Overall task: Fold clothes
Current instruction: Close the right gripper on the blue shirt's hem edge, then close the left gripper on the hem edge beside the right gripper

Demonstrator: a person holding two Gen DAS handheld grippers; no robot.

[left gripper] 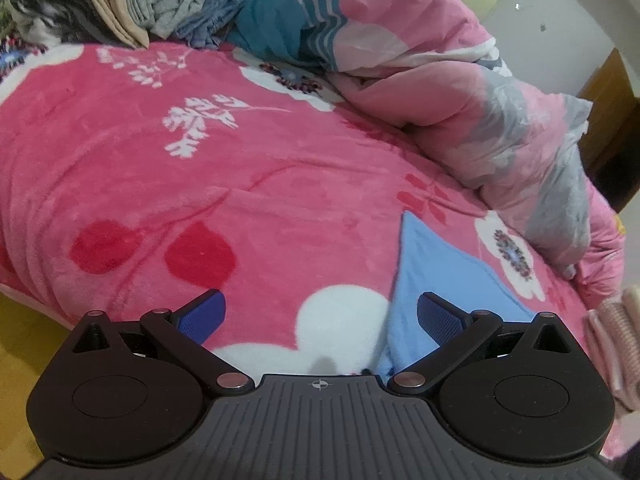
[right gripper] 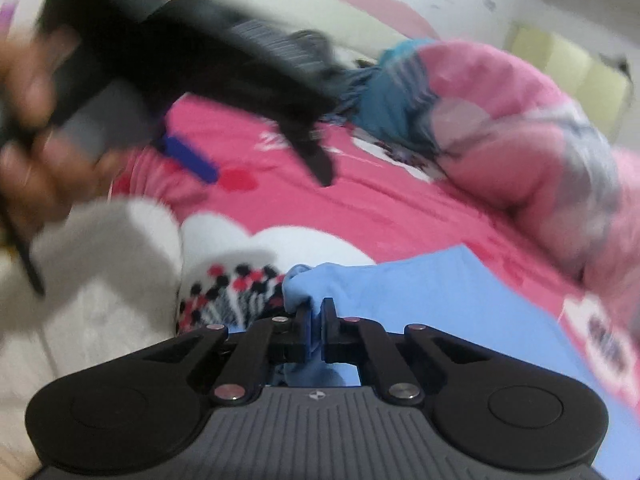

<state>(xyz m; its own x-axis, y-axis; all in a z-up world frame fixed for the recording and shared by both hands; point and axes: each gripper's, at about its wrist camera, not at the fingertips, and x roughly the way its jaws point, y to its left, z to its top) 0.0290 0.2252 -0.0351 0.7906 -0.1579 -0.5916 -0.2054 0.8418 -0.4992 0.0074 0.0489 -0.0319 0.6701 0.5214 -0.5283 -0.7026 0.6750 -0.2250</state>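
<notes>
Light blue cloth (right gripper: 460, 320) lies on the bed, spread over a pink floral blanket (left gripper: 240, 160). The right gripper (right gripper: 316, 316) is clamped on a bunched edge of this cloth, its two fingers drawn together with the fabric pinched between them. The left gripper (left gripper: 320, 316) hovers over the blanket with its blue-padded fingers (left gripper: 204, 316) spread wide and nothing between them; a pointed corner of the same blue cloth lies just beside its right finger. In the right wrist view the left gripper appears blurred at upper left, held by a hand (right gripper: 28, 128). A rumpled pink and grey quilt (left gripper: 480, 120) is heaped along the bed's far right side, and a pile of clothes (left gripper: 140, 4) sits at the far edge.
</notes>
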